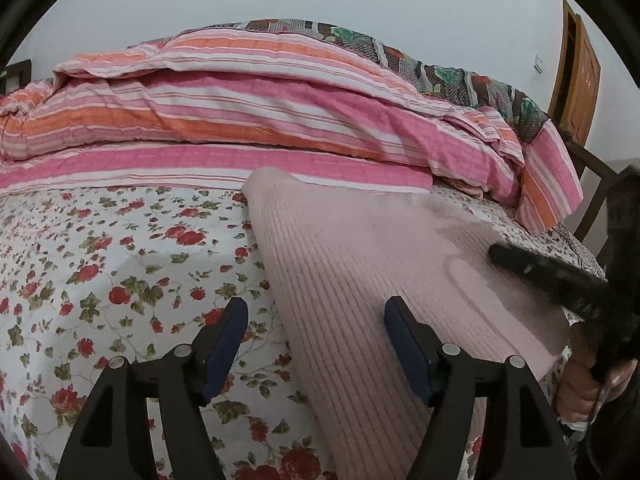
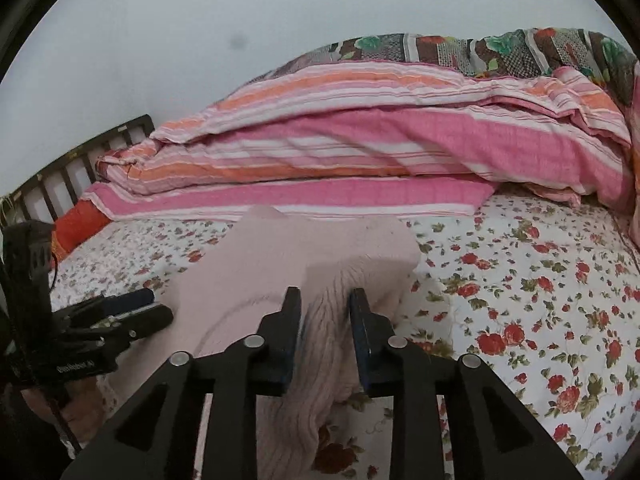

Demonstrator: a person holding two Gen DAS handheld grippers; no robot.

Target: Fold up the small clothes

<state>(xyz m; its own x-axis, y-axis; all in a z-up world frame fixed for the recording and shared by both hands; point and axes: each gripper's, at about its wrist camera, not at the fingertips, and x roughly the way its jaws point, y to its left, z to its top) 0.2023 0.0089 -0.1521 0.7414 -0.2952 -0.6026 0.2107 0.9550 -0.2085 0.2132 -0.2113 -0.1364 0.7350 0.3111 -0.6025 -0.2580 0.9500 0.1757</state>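
Note:
A pale pink ribbed knit garment (image 1: 360,276) lies on the floral bedsheet (image 1: 100,280). My left gripper (image 1: 316,312) is open just above the garment's left edge, one finger over the sheet and one over the knit, holding nothing. In the right wrist view my right gripper (image 2: 325,300) has its jaws partly closed around a bunched fold of the garment (image 2: 280,264). The right gripper also shows at the right of the left wrist view (image 1: 552,276), and the left gripper at the left of the right wrist view (image 2: 132,312).
A folded pink and orange striped quilt (image 1: 260,112) lies along the back of the bed, with a patterned blanket (image 1: 460,76) behind it. A dark wooden headboard (image 2: 80,168) is at the left, a wooden door (image 1: 576,80) at the far right. A pale wall stands behind.

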